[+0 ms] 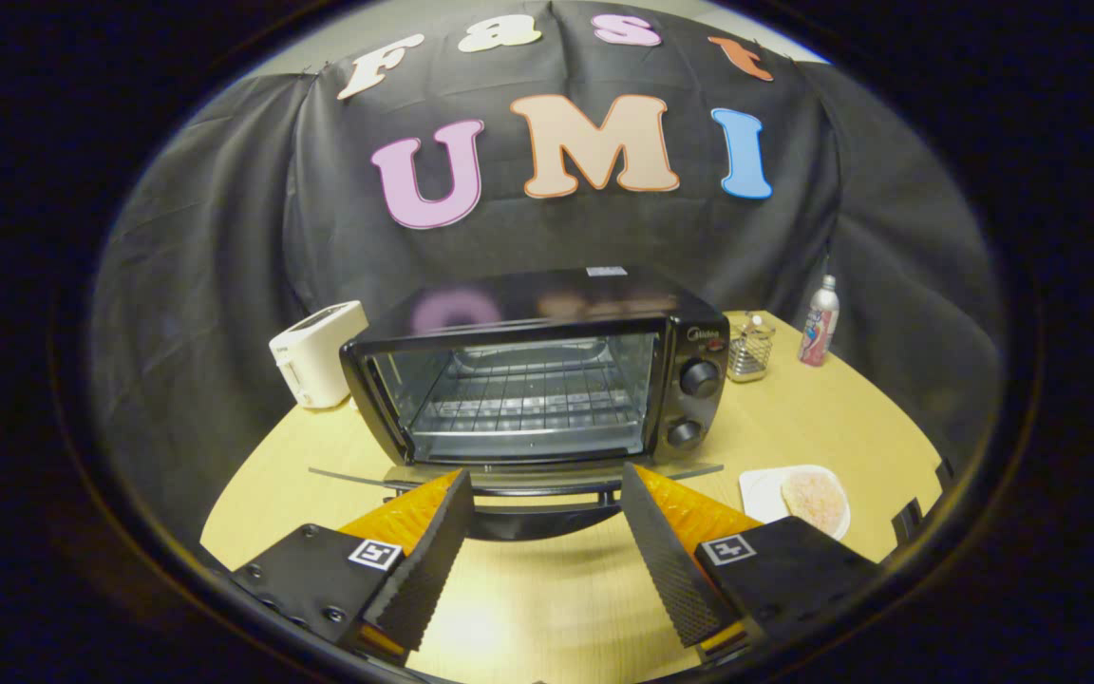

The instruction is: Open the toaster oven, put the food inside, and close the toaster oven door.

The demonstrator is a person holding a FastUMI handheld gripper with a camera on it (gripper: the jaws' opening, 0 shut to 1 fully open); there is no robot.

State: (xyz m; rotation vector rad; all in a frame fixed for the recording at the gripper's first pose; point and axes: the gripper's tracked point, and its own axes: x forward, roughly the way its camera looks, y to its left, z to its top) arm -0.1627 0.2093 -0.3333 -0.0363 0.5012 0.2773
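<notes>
Gripper view: toaster oven (547, 380) open, food waiting off to the right of the tool (542, 532).

Its fingers stand apart and hold nothing, with the lowered door (518, 480) lying flat just ahead of them, its long edge running crosswise. The oven mouth faces straight back at the tool. The round patty (815, 499) sits on a white plate (761, 489) on the desk (841, 418), just beyond the right finger, so I would guess the next reach swings right.
</notes>
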